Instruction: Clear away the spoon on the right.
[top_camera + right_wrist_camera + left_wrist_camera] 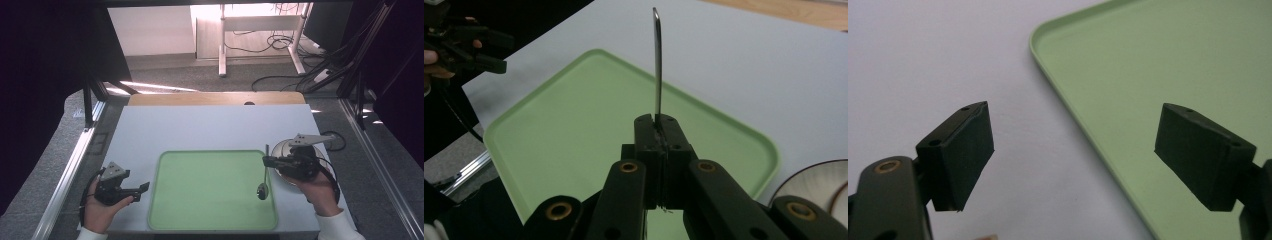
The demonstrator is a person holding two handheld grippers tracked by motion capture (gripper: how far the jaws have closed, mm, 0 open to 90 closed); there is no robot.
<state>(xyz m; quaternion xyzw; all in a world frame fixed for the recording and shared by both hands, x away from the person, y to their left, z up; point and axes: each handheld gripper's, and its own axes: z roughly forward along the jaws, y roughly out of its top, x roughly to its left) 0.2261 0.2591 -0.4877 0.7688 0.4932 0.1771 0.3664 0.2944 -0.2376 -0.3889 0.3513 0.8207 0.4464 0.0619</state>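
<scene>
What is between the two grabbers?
The green tray, seen in the high view, between the left gripper and right gripper, which holds a spoon.

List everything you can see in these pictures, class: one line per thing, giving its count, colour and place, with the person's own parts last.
Tray: 1, pale green, middle of the table, nothing resting on it.
Spoon: 1, silver metal, held over the tray's right edge, bowl end toward the person.
Plate: 1, silvery, on the table right of the tray, partly hidden by the right tool.
Table: 1, white top with a wooden strip at the far edge.
Desk: 1, white legs, on the floor beyond the table, cables around it.
Left tool: 1, black, left of the tray, jaws apart.
Right tool: 1, black, shut on the spoon's handle.
Hands: 2, white sleeves, near edge.
</scene>
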